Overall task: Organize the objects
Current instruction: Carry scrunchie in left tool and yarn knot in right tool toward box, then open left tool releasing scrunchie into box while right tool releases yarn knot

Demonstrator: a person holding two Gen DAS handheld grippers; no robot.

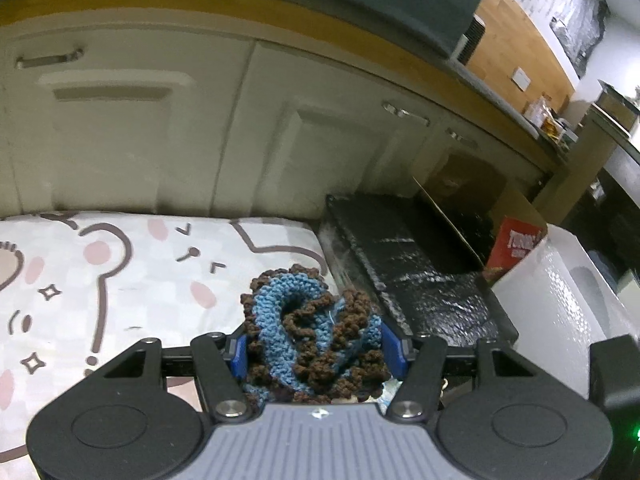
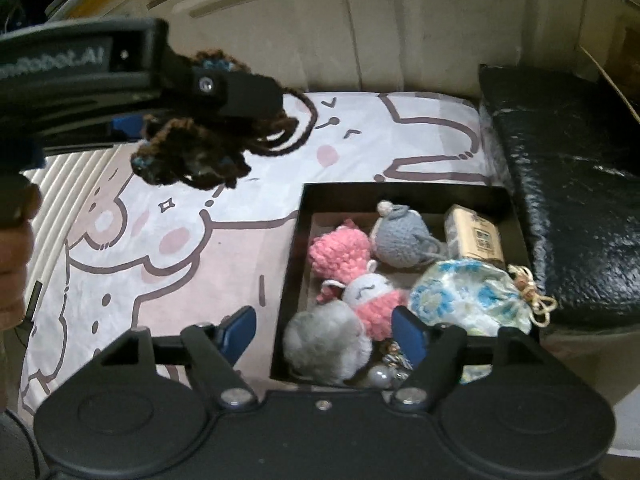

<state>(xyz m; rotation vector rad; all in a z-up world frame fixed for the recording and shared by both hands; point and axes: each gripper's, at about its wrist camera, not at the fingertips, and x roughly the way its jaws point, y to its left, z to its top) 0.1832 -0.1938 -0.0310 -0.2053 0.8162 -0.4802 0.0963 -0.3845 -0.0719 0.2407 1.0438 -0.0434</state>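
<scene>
Left tongs (image 1: 314,354) pinch my blue-brown crochet piece (image 1: 312,332) above the cartoon mat (image 1: 120,280) | right tongs (image 2: 324,334) spread over the black box (image 2: 294,248), hiding toys at its near edge | cabinets (image 1: 160,140) blurred

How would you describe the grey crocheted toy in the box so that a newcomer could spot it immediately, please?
Start at the black box on the cartoon-print mat, beside the black cushion. Look along the far row: the grey crocheted toy lies between a pink fluffy ball and a tan packet. Unlike the fuzzy grey pompom nearer the camera, it is tightly knitted and has a small pale bobble on top.
</scene>
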